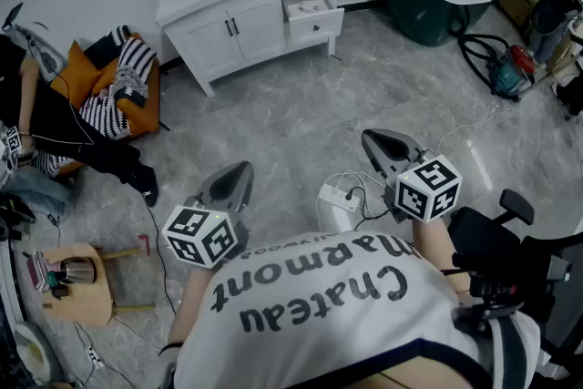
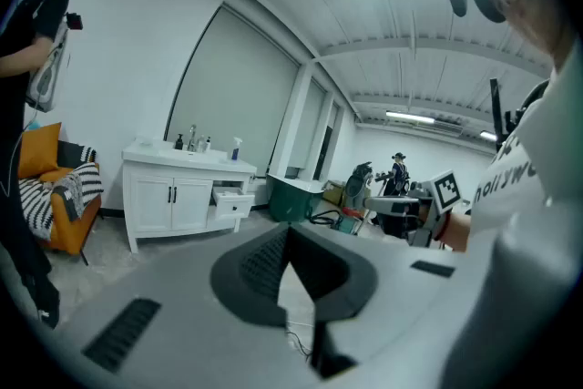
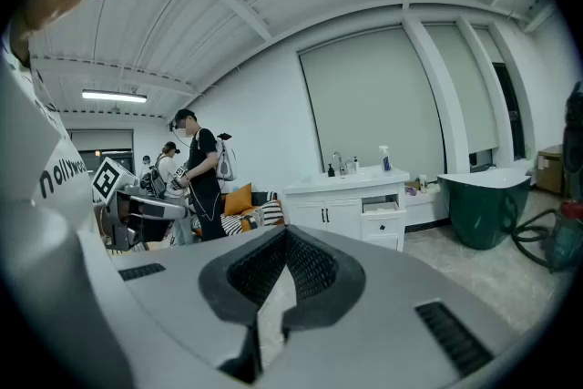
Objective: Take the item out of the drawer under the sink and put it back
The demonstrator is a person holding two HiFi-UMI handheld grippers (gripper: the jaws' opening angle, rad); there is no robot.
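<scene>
A white vanity (image 1: 239, 14) with a sink stands far across the room against the wall. Its upper right drawer (image 1: 311, 10) is pulled open; what lies inside is too small to make out. My left gripper (image 1: 237, 179) and right gripper (image 1: 383, 143) hang low in front of me, far from the vanity, both shut with nothing between the jaws. In the left gripper view the left gripper (image 2: 290, 240) points at the vanity (image 2: 173, 189) and open drawer (image 2: 233, 203). The right gripper (image 3: 284, 240) also faces the vanity (image 3: 342, 196) and the drawer (image 3: 383, 212).
A dark green tub (image 1: 428, 3) stands right of the vanity, a vacuum cleaner (image 1: 506, 71) beyond it. A power strip with cables (image 1: 342, 196) lies on the floor just ahead. At left are an orange chair (image 1: 117, 87), a person in black (image 1: 64, 125) and a wooden stool (image 1: 80, 289). An office chair (image 1: 510, 258) is at my right.
</scene>
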